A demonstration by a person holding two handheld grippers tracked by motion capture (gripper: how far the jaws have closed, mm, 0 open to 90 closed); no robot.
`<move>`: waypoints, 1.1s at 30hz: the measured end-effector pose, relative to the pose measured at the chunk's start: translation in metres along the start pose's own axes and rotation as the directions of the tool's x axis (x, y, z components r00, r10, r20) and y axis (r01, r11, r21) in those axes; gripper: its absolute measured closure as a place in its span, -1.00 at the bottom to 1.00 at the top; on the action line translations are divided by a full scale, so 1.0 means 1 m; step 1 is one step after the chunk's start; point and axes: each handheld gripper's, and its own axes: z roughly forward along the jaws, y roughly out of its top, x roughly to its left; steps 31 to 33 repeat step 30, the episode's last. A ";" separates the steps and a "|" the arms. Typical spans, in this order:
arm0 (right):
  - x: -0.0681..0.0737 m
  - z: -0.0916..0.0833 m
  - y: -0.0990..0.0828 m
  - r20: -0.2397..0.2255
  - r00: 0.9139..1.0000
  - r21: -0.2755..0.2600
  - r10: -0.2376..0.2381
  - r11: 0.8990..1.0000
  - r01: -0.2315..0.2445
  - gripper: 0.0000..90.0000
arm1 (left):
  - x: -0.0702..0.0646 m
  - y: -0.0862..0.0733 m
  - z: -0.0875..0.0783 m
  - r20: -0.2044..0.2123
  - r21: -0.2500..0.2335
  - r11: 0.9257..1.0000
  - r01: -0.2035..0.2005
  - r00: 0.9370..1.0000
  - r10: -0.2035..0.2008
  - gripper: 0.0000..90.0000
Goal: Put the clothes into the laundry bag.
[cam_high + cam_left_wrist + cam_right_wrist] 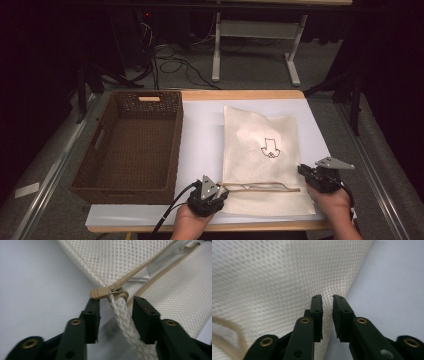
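White cord (122, 317) lies between left gripper (116, 306) jaws.

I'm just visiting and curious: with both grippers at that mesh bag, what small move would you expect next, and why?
Probably the left gripper closes. Its jaws stand open on either side of the white cord tied to the tan zipper slider, not yet pinching it. The right gripper, jaws nearly together over the mesh bag's edge, seems set to steady it. Gripping the cord would let the zipper be pulled.
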 end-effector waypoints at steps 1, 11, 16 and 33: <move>0.002 -0.005 0.000 -0.004 1.000 -0.015 0.005 1.000 -0.005 0.71 | 0.000 0.001 -0.003 -0.013 -0.013 1.000 0.002 1.000 -0.002 0.18; 0.041 -0.050 0.004 -0.039 0.997 -0.183 -0.062 0.982 0.054 -0.24 | 0.003 0.014 -0.052 -0.058 -0.139 0.990 -0.002 0.998 -0.006 -0.44; 0.056 -0.053 0.005 -0.051 0.998 -0.189 -0.033 0.982 0.023 -1.00 | -0.002 0.011 -0.042 -0.023 -0.086 0.996 -0.009 1.000 0.007 -0.99; 0.057 -0.056 0.006 -0.060 0.998 -0.242 -0.028 0.970 0.013 -1.00 | 0.005 0.012 -0.042 -0.046 -0.090 0.996 0.009 0.999 -0.013 -0.94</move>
